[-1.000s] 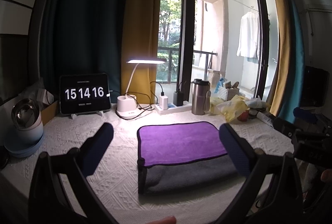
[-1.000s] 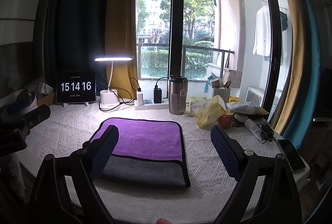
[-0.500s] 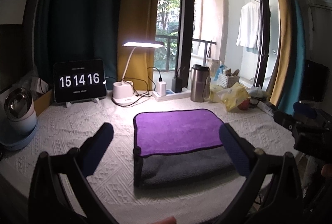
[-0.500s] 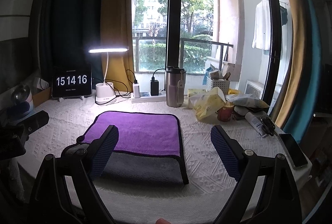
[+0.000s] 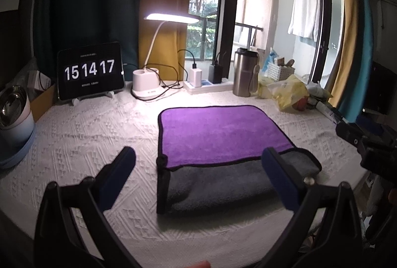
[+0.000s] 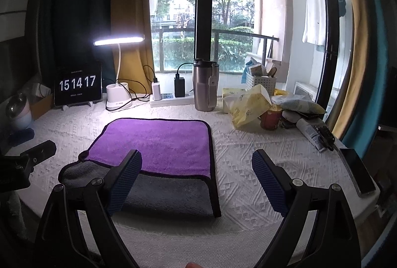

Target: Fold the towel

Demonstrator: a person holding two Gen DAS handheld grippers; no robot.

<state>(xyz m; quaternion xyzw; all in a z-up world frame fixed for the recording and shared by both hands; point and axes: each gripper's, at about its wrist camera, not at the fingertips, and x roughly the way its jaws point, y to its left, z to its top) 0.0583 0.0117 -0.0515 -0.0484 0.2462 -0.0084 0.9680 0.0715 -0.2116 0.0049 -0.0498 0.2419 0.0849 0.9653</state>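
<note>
A towel (image 5: pixel 218 134), purple on one side and grey on the other with a black hem, lies folded on the white textured table cover; it also shows in the right wrist view (image 6: pixel 158 141). The purple layer lies over the grey one, whose near strip (image 5: pixel 223 188) shows in front. My left gripper (image 5: pixel 198 168) is open and empty, held above the towel's near edge. My right gripper (image 6: pixel 197 168) is open and empty over the towel's near right corner. Each gripper shows at the edge of the other's view.
Along the back stand a tablet clock (image 5: pixel 90 70), a lit desk lamp (image 5: pixel 148 86), a power strip (image 5: pixel 208 86) and a steel tumbler (image 5: pixel 244 75). Yellow bags (image 6: pixel 248 106), a cup and a tube crowd the right. A phone (image 6: pixel 357 172) lies at the right edge. A bowl (image 5: pixel 13 109) sits left.
Both grippers have moved forward and down towards the towel's near edge, so the towel looks larger. Both stay open. The towel has not moved.
</note>
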